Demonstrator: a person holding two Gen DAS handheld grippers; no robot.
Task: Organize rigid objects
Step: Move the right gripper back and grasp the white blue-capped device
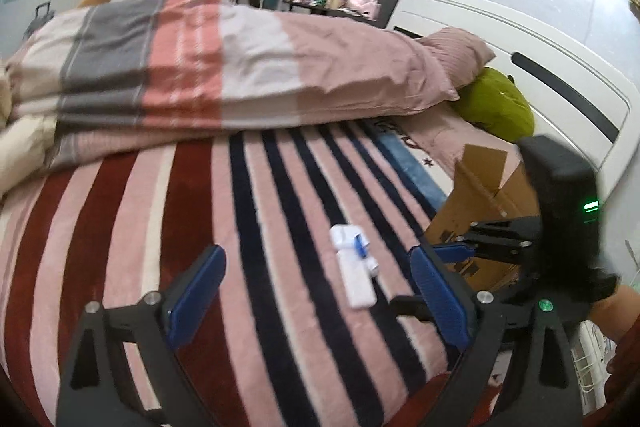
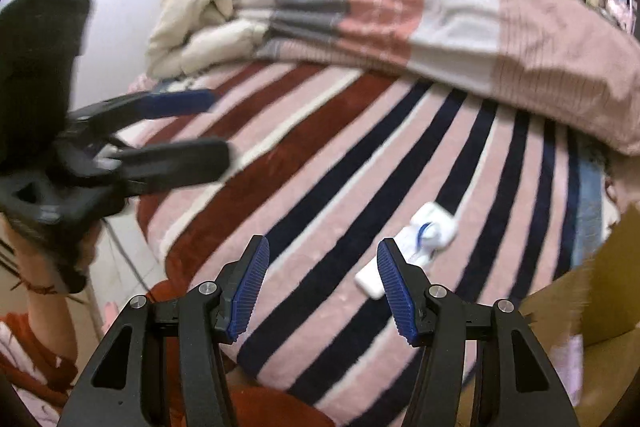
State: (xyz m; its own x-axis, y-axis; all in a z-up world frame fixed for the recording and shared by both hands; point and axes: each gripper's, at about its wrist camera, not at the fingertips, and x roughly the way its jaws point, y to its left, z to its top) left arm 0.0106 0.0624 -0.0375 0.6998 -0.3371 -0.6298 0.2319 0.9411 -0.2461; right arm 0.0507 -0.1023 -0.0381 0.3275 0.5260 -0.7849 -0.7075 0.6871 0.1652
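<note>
Striped blanket (image 1: pixel 120 227) bearing a white device (image 1: pixel 354 267), seemingly light, rigid, best pinched across its narrow body; left gripper (image 1: pixel 316 291) wide, right gripper (image 2: pixel 320 287) wide, both empty.

No text, label, brand or number can be read; dark printing on the cardboard box (image 1: pixel 460 223) and on the blue bedding strip (image 1: pixel 404 143) is too blurred.

1. Bed blanket (image 1: pixel 208 227): striped, soft fleece cloth, matt.
2. White device (image 1: pixel 354 265): smooth plastic, slight gloss.
3. Box (image 1: pixel 480 203): brown corrugated cardboard, matt.
4. Left hand-held gripper (image 1: pixel 316 299): matt black plastic frame, ribbed blue pads (image 1: pixel 440 301), bright metal screws.
5. Duvet (image 1: pixel 240 63): woven cloth, creased.
</note>
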